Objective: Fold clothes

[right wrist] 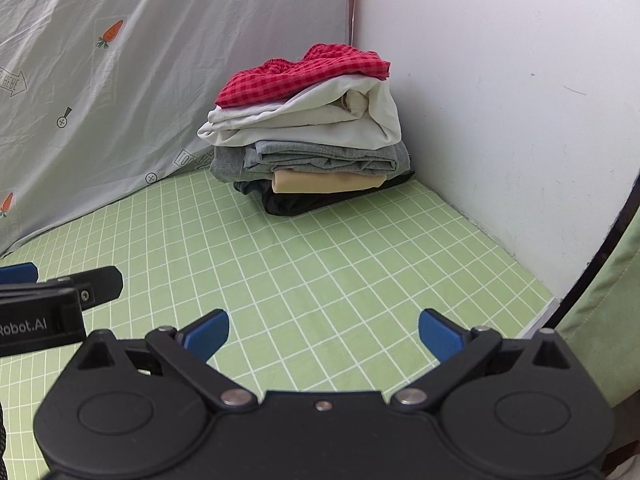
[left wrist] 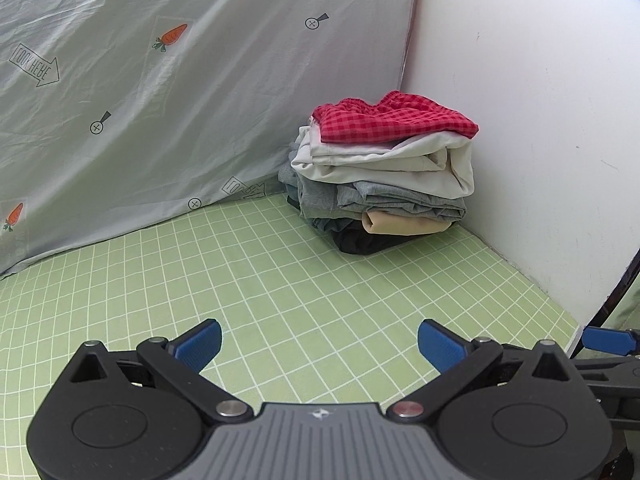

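Clothes sit in one folded stack (left wrist: 380, 176) in the far corner, where the white wall (left wrist: 520, 120) meets the hanging grey sheet (left wrist: 160, 100). No basket or box holds them; the pile rests straight on the green checked cover (left wrist: 300, 280) of the worktop. On top you have a red gingham piece (left wrist: 390, 122) with a gathered elastic edge, a little rumpled. Under it lies a thick, smooth white fold (left wrist: 380, 164), then soft grey knit layers (left wrist: 384, 200), a tan roll (left wrist: 400, 224) with a rounded edge, and a dark, black-looking garment (left wrist: 360, 242) at the bottom.

The grey sheet is thin and creased, printed with carrots and arrow signs. The green cover is flat, with a fine white grid.

Your left tongs (left wrist: 319, 346) stand wide apart and hold nothing, hovering over the cover, well short of the stack. Your right tongs (right wrist: 323, 336) are likewise spread and hold nothing, just beside the left ones. Their pads (right wrist: 438, 338) are blue and ribbed, on black linkages.
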`<state>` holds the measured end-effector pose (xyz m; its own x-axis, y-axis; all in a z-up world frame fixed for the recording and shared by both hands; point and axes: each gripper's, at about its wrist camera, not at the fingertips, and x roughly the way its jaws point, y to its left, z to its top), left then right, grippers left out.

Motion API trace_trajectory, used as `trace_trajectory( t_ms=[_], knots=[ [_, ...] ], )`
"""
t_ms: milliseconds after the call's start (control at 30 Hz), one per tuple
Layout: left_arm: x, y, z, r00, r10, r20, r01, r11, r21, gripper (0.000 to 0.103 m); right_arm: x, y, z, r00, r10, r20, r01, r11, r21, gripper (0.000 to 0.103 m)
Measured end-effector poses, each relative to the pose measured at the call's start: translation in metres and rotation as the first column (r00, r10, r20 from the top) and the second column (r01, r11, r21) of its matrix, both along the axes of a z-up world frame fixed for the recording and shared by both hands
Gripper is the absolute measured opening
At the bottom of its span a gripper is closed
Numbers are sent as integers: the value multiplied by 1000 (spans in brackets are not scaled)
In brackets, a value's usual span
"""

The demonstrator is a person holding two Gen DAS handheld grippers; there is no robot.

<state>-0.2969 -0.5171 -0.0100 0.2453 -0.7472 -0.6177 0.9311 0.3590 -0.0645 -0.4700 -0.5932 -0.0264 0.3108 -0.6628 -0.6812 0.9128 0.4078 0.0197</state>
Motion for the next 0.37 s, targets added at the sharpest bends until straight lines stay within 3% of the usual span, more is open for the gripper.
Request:
trace_trajectory(
  t_ms=[367],
  knots=[
    [1, 16, 7, 1000, -3, 19, 4, 1000, -15, 103, 1, 15, 6, 1000, 1, 10, -1, 1000, -19, 102]
  ],
)
